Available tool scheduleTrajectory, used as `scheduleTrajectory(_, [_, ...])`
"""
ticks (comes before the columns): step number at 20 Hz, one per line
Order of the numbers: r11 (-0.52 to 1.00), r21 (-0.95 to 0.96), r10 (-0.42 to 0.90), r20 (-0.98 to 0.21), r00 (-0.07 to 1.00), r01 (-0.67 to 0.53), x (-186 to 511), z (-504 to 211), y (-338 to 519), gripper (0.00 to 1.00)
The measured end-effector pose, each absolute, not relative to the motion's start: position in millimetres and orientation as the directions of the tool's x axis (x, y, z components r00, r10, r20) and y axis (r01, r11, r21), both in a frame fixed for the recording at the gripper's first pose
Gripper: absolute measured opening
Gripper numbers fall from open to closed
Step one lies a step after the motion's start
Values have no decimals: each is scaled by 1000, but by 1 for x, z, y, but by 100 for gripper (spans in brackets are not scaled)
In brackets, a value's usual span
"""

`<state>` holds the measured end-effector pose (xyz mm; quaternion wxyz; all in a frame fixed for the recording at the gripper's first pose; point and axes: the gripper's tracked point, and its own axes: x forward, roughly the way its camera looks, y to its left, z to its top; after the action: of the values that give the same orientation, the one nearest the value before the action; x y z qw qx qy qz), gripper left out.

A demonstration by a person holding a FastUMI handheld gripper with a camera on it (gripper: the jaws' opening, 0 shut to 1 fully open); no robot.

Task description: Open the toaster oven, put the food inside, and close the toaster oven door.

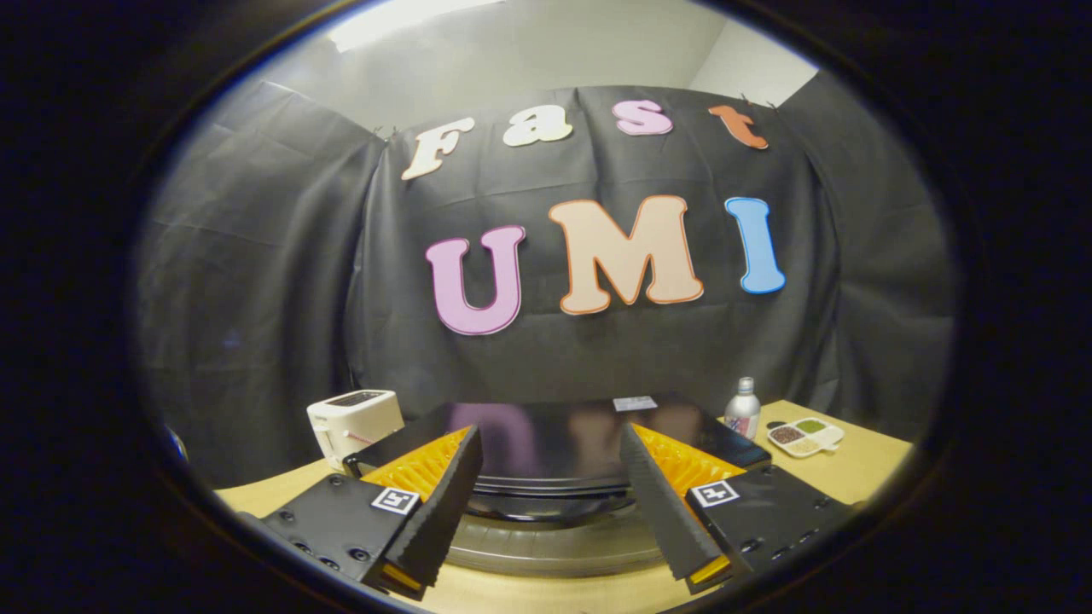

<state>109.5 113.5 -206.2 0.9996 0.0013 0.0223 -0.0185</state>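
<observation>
We see the toaster oven (554, 443) just ahead of the gripper (546, 477), and its glossy black top lies flat and wide, with the long axis running across, from one finger to the other. Its front edge with a curved metal part faces us and sits low between the fingers (435, 503), so the oven points toward the gripper. The fingers are spread wide apart, with nothing held between them; they reach forward and slightly upward on both sides of the oven's front, and we cannot tell if they touch it. The gripper looks almost level along the wooden table (853, 469). Beyond the left finger a white toaster (354, 422) stands near the oven's corner. Beyond the right finger we see a small bottle (743, 408) and next to it a white dish (806, 437) with compartments.
</observation>
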Motion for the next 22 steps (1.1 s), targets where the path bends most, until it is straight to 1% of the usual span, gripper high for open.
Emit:
scheduleTrajectory(5, [999,6,-31,-89,996,31,113,-228,124,99])
scheduleTrajectory(12, [999,14,-48,-54,997,49,110,-227,122,100])
scheduleTrajectory(18, [998,27,-60,-37,998,61,85,-229,123,100])
scheduleTrajectory(22, [997,13,-72,-28,997,73,56,-233,125,100])
